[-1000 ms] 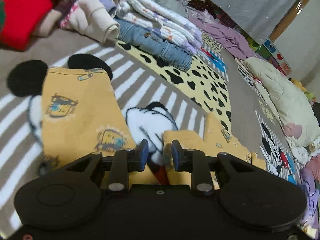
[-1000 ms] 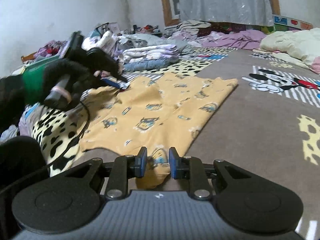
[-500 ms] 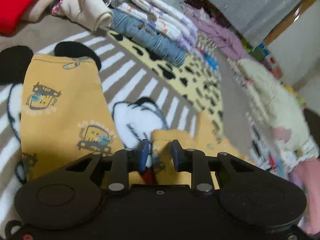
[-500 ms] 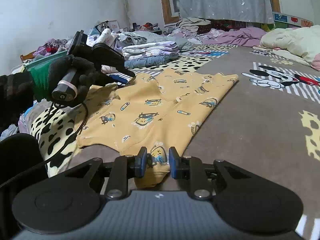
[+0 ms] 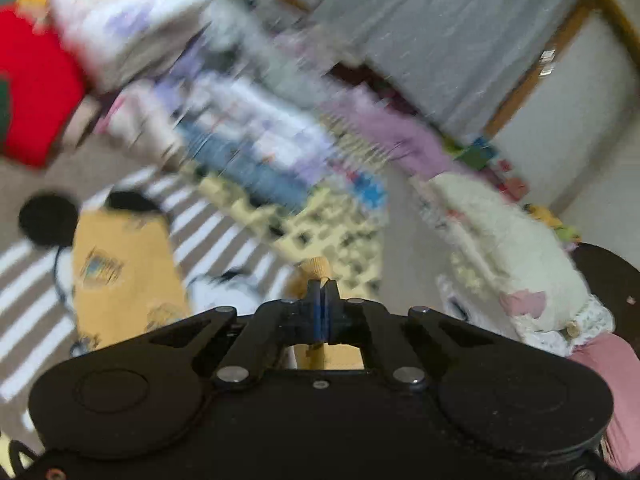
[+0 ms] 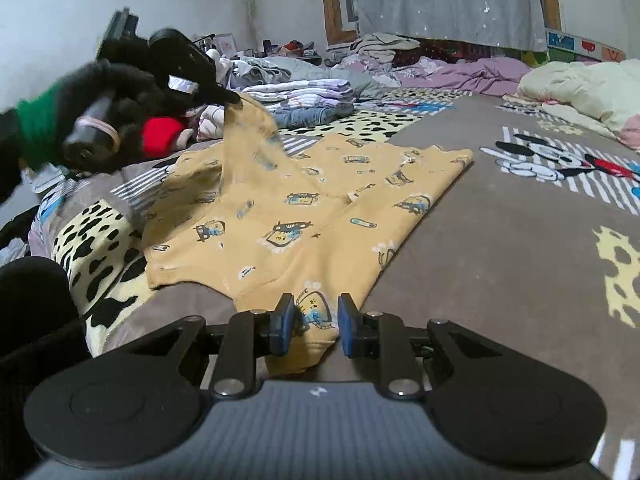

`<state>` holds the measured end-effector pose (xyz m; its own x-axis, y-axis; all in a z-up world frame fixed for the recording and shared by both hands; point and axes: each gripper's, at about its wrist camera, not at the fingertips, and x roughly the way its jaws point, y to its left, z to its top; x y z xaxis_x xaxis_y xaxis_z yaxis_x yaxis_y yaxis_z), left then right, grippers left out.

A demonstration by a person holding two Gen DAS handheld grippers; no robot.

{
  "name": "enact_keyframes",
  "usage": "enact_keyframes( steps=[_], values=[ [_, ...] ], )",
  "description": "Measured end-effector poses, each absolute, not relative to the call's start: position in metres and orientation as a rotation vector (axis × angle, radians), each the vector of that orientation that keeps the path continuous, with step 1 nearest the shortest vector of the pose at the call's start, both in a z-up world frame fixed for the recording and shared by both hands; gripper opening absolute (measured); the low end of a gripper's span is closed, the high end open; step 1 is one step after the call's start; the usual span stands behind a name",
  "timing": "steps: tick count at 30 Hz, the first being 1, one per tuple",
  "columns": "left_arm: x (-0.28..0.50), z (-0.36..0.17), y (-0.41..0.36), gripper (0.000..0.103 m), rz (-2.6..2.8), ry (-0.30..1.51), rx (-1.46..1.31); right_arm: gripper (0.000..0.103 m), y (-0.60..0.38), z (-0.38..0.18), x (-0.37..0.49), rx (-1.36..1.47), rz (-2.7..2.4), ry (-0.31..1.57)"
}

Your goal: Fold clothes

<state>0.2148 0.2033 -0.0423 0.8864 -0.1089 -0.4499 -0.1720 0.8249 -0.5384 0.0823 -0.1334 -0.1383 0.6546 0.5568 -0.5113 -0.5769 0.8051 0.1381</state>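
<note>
Pinching a cuff of the yellow pajama shut in my left gripper, raised; my right gripper gapes around its hem.

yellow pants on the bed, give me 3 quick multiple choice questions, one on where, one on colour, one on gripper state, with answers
1. Where does the right gripper sit?
A. at the near cuff of the yellow pants
B. on the jeans stack
C. on the cream duvet

2. What colour is the blanket around the pants?
A. plain white
B. grey-brown with cartoon prints
C. solid red

3. What state is the left gripper in?
A. open and empty
B. out of view
C. shut on a yellow cuff

Answers:
1 A, its open fingers straddle the cuff nearest the right wrist camera.
2 B, grey-brown cloth with mouse figures shows beside the pants.
3 C, yellow fabric pokes out between the closed pads, and the right wrist view shows that leg lifted.
</note>
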Motion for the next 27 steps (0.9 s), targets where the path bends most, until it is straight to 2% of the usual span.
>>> enact_keyframes(
  steps=[6,10,18,21,27],
  values=[
    [0.219,-0.009,0.169,0.0,0.002,0.47,-0.567,0.024,-0.133,-0.126,0.074,-0.031,0.68,0.48],
    [0.233,0.002,0.146,0.0,-0.015,0.494,-0.565,0.037,-0.12,-0.123,0.069,-0.101,0.713,0.446],
    [0.274,0.009,0.102,0.0,-0.039,0.563,-0.553,0.037,-0.099,-0.129,0.062,-0.23,0.702,0.412],
    [0.285,0.009,0.082,0.0,-0.05,0.584,-0.534,0.043,-0.092,-0.131,0.059,-0.274,0.696,0.4],
    [0.305,0.003,0.057,0.0,-0.047,0.62,-0.526,0.041,-0.082,-0.136,0.058,-0.314,0.686,0.407]
  ],
)
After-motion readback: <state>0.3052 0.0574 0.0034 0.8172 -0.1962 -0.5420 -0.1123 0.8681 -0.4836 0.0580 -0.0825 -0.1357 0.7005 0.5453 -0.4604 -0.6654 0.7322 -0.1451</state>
